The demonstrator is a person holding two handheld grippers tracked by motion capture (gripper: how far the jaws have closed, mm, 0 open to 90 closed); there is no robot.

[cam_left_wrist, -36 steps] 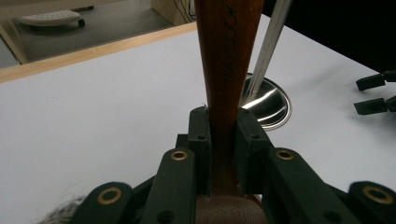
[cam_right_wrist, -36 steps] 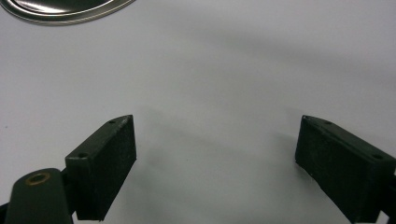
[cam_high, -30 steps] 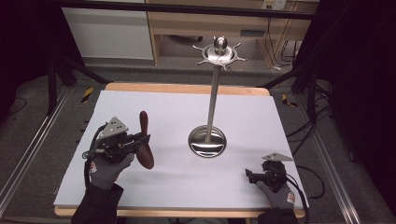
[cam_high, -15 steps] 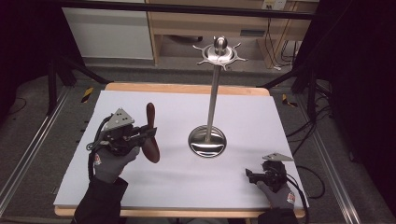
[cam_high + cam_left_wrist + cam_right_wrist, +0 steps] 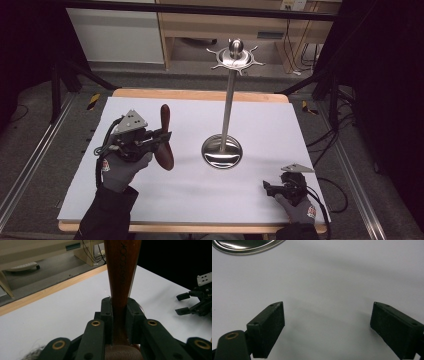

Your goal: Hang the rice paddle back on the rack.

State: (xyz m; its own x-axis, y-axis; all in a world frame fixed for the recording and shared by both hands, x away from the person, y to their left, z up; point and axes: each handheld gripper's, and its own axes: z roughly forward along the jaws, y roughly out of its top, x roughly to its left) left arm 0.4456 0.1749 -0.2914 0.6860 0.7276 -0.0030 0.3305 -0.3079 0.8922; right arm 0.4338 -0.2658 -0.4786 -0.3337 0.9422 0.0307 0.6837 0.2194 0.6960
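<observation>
Where the white table [image 5: 300, 135] meets the person's left side, item one: the left gripper [image 5: 161, 137], held above the surface in a gloved hand [image 5: 120, 167]; its jaws are clamped tight on a dark wooden utensil [image 5: 165, 137], pads pressing the narrow part from both sides, as the left gripper view confirms [image 5: 119, 315]; the wooden utensil [image 5: 122, 267] stands roughly upright in the grip, slightly tilted, its broad rounded end below the jaws and its handle rising above them; it hangs clear of the table, left of the metal stand and apart from it; lettering is stamped along the wood, too blurred to read.

Item two: the right gripper [image 5: 267, 187], low at the near right corner of the table; jaws spread wide with nothing between them, only bare white surface showing in the gap in the right gripper view [image 5: 327, 327]; a grey three-cornered plate on top; it is well apart from the utensil.

Item three: a metal stand [image 5: 227, 110], round polished base resting on the table near its centre, slim upright post, hooked crown with a ball knob at the top; the base's rim [image 5: 244, 247] shows at the upper edge of the right gripper view.
</observation>
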